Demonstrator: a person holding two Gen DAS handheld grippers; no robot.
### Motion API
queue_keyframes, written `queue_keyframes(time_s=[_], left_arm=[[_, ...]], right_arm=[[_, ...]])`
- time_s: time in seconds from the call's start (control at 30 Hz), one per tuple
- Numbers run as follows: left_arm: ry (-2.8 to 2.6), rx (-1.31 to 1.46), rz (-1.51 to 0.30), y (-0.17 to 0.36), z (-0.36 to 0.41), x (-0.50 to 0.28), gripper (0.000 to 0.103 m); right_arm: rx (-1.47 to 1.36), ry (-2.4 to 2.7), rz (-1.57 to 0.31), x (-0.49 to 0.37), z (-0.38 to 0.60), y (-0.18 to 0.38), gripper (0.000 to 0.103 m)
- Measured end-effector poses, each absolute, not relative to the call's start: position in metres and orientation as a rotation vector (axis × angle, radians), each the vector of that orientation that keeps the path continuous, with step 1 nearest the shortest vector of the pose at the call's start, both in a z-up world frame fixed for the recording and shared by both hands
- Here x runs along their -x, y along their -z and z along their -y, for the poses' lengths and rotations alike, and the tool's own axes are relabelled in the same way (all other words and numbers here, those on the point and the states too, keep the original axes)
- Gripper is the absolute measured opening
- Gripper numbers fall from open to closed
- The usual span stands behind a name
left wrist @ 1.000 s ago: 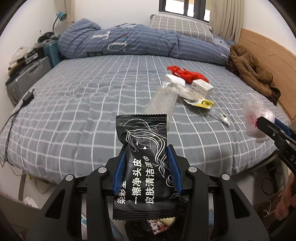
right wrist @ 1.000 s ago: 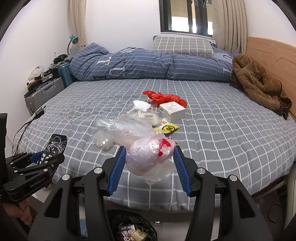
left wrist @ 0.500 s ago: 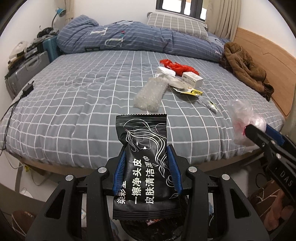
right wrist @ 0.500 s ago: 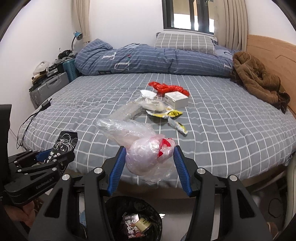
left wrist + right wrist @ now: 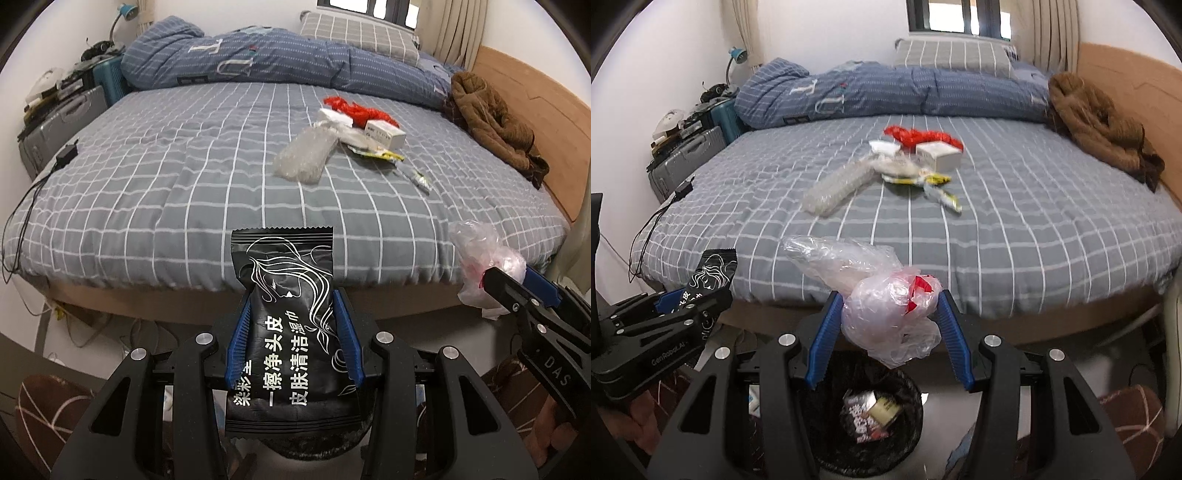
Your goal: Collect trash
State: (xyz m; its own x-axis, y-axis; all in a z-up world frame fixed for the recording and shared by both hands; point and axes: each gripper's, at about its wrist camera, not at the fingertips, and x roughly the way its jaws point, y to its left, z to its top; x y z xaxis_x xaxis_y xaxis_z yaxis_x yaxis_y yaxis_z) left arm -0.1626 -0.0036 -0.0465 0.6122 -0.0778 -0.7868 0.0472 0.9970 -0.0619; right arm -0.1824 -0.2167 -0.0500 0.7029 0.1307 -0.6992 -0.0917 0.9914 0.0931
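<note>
The right gripper [image 5: 890, 332] is clamped on a crumpled clear plastic bag [image 5: 886, 317] with a red scrap inside, and it hangs almost straight above the black-lined trash bin [image 5: 827, 435] that sits on the floor at 6 o'clock in the right wrist view. To drop cleanly, the jaws should be centred over the bin mouth before letting go, since the light film may cling to a blue pad or drift toward the rim; a small shake after release would likely help. The left gripper [image 5: 293, 343] is clenched on a black wipes packet [image 5: 286, 321] printed with white line art, and the dark bin rim [image 5: 314, 448] shows just beneath it at 6 o'clock, so this packet looks ready to go in alongside, though the packet hides much of the opening and the alignment is hard to judge. In the bin lie a few small printed boxes and wrappers [image 5: 871, 411]; it is far from full. Farther out, on the bed [image 5: 147, 192] toward 12 o'clock, more trash waits: a bubble-wrap sleeve [image 5: 304, 157], a yellow wrapper [image 5: 380, 155], a white box [image 5: 384, 133] and a red bag [image 5: 351, 109].
</note>
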Motion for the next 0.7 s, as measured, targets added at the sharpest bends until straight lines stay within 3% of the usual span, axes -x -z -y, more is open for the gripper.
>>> queue_keyframes(time_s=[0.37,0.7], left_arm=[[0.055,0.007,-0.995,0.076,0.004,0.181,0.042],[0.088,0.003,-1.118,0.149,0.011,0.172,0.042]], right_arm=[[-0.053,-0.1,-0.885,0.2,0.219,0.082,0.051],[-0.059,-0.097,-1.034,0.188,0.221,0.149,0.051]])
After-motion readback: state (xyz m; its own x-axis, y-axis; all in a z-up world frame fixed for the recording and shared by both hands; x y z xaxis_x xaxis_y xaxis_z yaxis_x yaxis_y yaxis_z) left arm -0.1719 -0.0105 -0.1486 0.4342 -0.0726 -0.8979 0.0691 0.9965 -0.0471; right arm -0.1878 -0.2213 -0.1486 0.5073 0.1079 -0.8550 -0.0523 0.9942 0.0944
